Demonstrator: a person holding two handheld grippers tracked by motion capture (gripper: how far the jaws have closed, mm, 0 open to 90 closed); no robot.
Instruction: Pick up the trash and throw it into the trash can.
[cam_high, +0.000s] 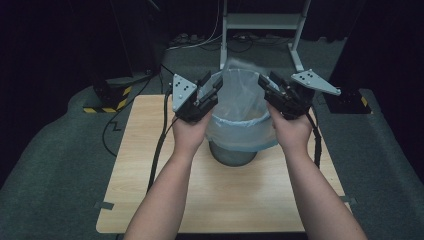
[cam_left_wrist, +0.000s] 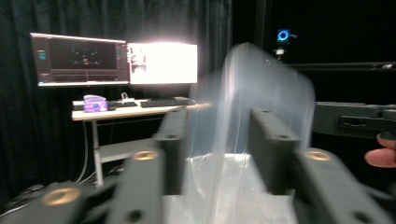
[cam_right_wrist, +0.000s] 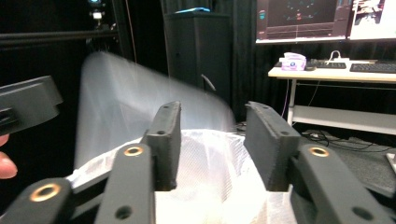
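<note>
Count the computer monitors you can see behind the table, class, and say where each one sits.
2. On the desk in the left gripper view: a dark monitor at left and a bright white monitor right beside it. Others may be hidden.

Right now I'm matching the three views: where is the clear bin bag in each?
High view: clear bin bag at centre, lining the bin on the table.
Left gripper view: centre, between the jaws.
Right gripper view: centre-left.
Shared landmark: the monitor desk.

Dim room; monitor (cam_left_wrist: 162, 63) glares, plastic bag (cam_left_wrist: 261, 93) seemingly motion-blurred.
</note>
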